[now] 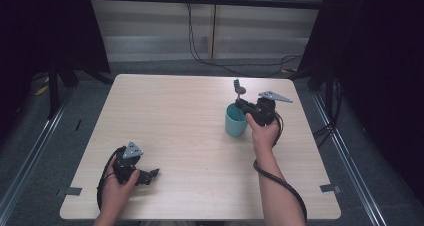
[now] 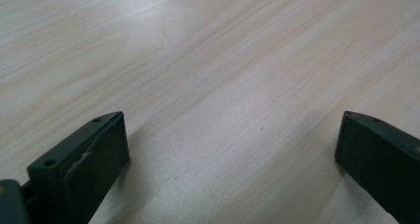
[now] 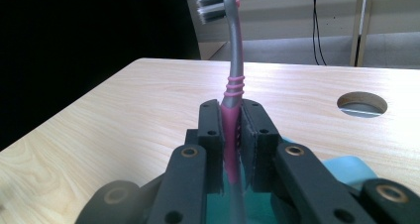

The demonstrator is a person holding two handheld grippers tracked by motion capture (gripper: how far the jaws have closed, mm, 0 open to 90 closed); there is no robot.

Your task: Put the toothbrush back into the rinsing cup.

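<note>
A grey and pink toothbrush [image 3: 233,85] stands upright with its bristles up, and my right gripper [image 3: 233,130] is shut on its pink handle. In the high view the right gripper [image 1: 246,107] holds the toothbrush [image 1: 239,90] over a teal cup [image 1: 234,121] at the right of the table; the handle's lower end reaches down into the cup [image 3: 346,167]. My left gripper [image 1: 148,176] rests near the table's front left, open, with nothing between its fingers [image 2: 84,159] but bare wood.
The light wooden table [image 1: 175,121] has a round cable hole [image 3: 361,104] beyond the right gripper. Cables hang from the wall behind the table and trail on the grey floor. Dark curtains and stands flank both sides.
</note>
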